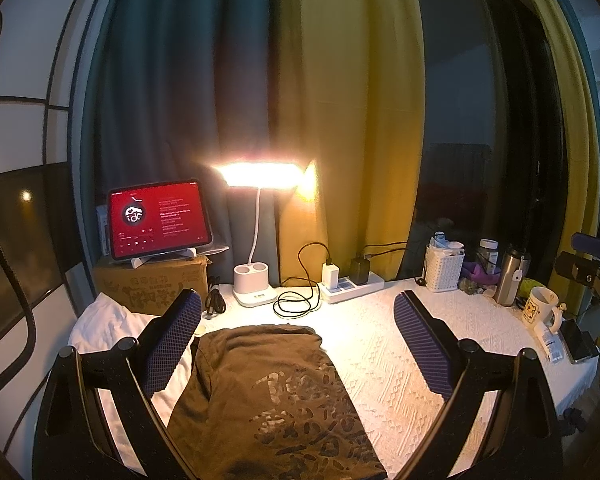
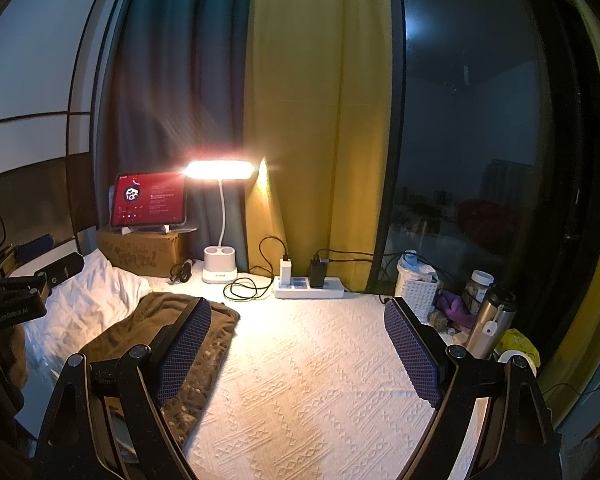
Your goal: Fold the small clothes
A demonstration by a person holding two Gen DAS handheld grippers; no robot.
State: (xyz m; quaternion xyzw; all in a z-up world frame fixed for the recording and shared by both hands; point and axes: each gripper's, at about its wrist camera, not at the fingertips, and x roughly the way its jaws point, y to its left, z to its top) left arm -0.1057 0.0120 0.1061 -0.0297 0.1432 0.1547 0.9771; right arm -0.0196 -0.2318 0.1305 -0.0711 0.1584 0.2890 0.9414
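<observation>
The left gripper point(image 1: 298, 334) is hovering over the brown T-shirt point(image 1: 268, 400) with its jaws standing wide apart and nothing pinched between them. Its blue-padded fingers point(image 1: 176, 344) are framing the shirt's far edge without touching it.

The brown T-shirt is lying flat on the white textured cloth point(image 1: 400, 368) that is covering the table, printed side up, with pale lettering showing across its near half. In the right wrist view the shirt point(image 2: 156, 332) is sitting to the left of centre, just beside a crumpled white cloth point(image 2: 84, 292).

The right gripper point(image 2: 298, 346) is also standing wide open — only bare white cloth is lying between its fingers, and its left finger is overlapping the shirt's right edge in the view.

Along the back of the table, the following items are standing:
- a lit desk lamp point(image 1: 260, 176), glowing warm above its white base
- a tablet point(image 1: 158, 218) showing a red screen, propped on a cardboard box point(image 1: 152, 284)
- a white power strip point(image 1: 352, 286) with two chargers plugged in
- a white basket point(image 1: 444, 268), a steel flask point(image 1: 510, 276) and a mug point(image 1: 542, 308) — grouped at the right.
</observation>
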